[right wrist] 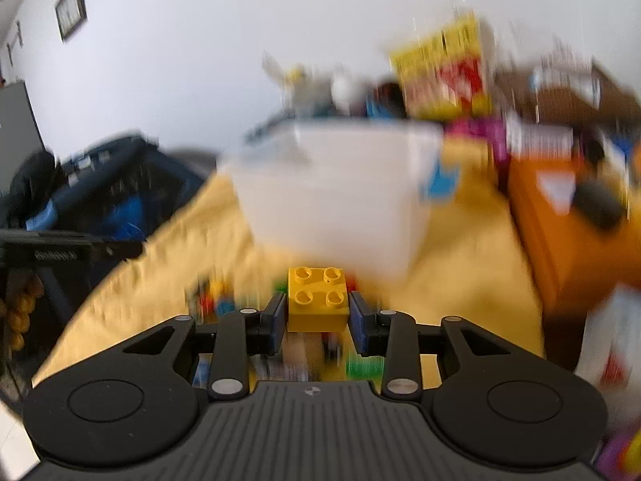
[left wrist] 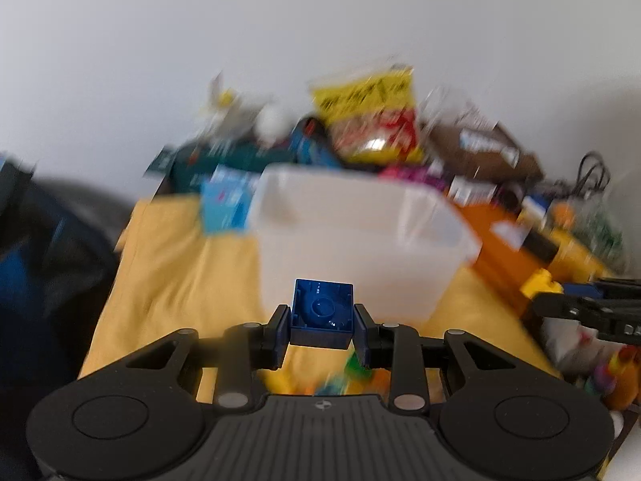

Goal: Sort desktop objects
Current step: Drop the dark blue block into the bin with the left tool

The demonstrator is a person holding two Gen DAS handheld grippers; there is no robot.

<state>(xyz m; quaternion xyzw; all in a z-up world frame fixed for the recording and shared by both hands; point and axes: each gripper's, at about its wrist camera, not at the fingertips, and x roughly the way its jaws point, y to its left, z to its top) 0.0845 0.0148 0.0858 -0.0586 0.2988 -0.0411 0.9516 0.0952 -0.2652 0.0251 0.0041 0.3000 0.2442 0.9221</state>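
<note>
My left gripper (left wrist: 321, 322) is shut on a dark blue toy brick (left wrist: 323, 312), held with its hollow underside facing the camera. My right gripper (right wrist: 317, 312) is shut on a yellow four-stud brick (right wrist: 317, 298), studs up. Both bricks hang above the yellow cloth (left wrist: 168, 272), just short of a translucent white plastic bin (left wrist: 360, 236) that also fills the middle of the right wrist view as the white bin (right wrist: 336, 192). The right gripper's tip with its yellow brick (left wrist: 541, 282) shows at the right edge of the left wrist view. Background is motion-blurred.
Several small coloured bricks (right wrist: 216, 300) lie blurred on the cloth below the grippers. An orange box (right wrist: 569, 216) stands right of the bin. A yellow snack bag (left wrist: 372, 116) and other boxes crowd the back. A dark blue bag (right wrist: 104, 184) sits off the table's left.
</note>
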